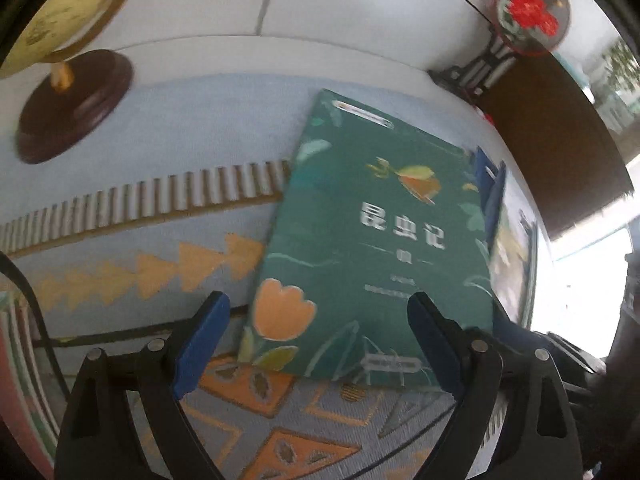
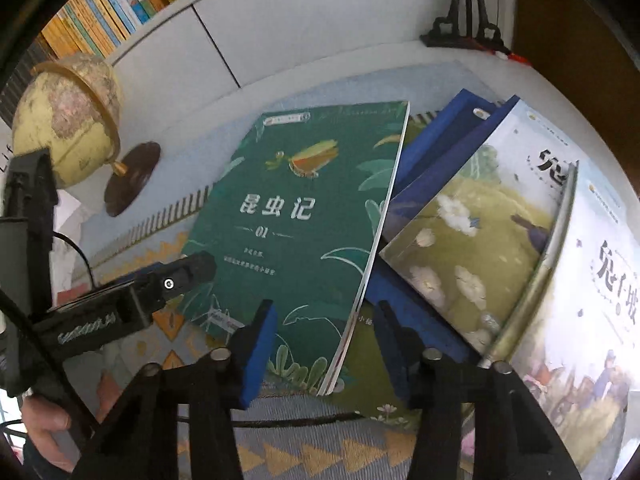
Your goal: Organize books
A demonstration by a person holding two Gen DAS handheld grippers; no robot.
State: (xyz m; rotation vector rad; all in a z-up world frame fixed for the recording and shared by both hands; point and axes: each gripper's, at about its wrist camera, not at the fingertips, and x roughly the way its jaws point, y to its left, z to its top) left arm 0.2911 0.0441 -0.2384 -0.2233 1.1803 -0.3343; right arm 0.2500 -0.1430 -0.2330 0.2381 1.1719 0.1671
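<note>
A green book [image 1: 372, 240] with a frog and an orange flower on its cover lies flat on a patterned blue mat [image 1: 120, 208]. My left gripper [image 1: 316, 320] stands open wide over the book's near edge; the left pad is clear of the book and the right finger overlaps its corner. In the right wrist view the green book [image 2: 304, 220] has its near right corner between the fingers of my right gripper [image 2: 326, 340], with gaps at both pads. Right of it lie a blue book [image 2: 436, 136], a pale flowered book [image 2: 460, 232] and another pale book [image 2: 580, 300], overlapping.
A globe [image 2: 68, 120] on a dark round base stands at the back left. A black ornament stand [image 2: 468, 12] is at the back right. Shelved books [image 2: 112, 12] line the wall above. One of the left gripper's fingers [image 2: 192, 270] and a hand [image 2: 44, 416] show at left.
</note>
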